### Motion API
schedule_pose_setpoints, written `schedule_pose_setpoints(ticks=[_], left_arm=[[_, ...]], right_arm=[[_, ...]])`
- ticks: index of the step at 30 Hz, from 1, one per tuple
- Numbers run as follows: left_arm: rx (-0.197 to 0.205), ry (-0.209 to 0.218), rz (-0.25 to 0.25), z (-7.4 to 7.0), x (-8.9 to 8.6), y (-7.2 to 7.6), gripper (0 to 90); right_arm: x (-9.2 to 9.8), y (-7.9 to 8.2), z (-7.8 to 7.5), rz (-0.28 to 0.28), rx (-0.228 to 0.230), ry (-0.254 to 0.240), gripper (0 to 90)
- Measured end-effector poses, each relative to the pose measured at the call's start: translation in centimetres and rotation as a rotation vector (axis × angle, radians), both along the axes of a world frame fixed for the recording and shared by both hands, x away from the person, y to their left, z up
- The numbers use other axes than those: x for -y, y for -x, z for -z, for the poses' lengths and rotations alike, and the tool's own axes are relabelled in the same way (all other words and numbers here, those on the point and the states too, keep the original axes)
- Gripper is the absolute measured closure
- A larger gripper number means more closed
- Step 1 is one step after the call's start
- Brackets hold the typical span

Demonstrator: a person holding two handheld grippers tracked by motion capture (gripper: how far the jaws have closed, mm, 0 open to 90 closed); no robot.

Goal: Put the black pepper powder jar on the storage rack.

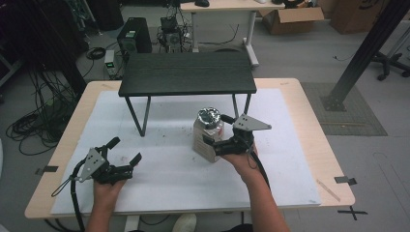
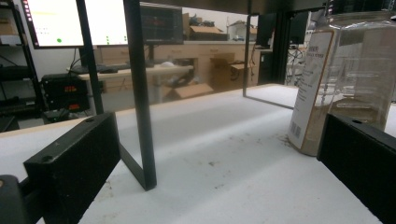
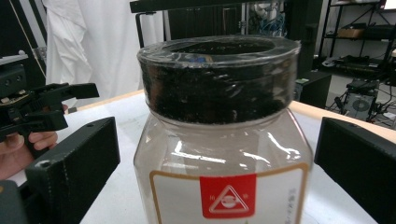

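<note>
Your right gripper (image 1: 218,131) is wide open, one jaw on each side of the jar (image 1: 208,134), not touching it yet. The jar stands near the middle of the table (image 1: 309,145). Squeeze slowly below the dark lid (image 3: 219,77). Your left gripper (image 1: 124,151) is open, holding nothing

The jar (image 3: 223,135) between the right gripper's jaws is cut off below its label; the label print is unreadable.

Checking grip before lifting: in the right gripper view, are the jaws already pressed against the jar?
No: the jar stands between the right gripper jaws, with a bare gap on each side.
</note>
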State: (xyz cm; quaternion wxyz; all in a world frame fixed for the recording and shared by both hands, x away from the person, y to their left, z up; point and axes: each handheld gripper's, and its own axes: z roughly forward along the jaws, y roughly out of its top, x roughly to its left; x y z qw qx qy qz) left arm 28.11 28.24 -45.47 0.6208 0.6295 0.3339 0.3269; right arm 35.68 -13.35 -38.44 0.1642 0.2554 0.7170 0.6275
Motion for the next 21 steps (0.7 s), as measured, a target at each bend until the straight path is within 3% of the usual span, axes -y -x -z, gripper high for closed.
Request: schedule_pose_setpoints(ticks=[21], left_arm=[[0.001, 0.003, 0.000, 0.0, 0.0, 0.0, 0.2]], right_arm=[[-1.7, -1.3, 1.0, 0.005, -0.025, 0.013, 0.0]])
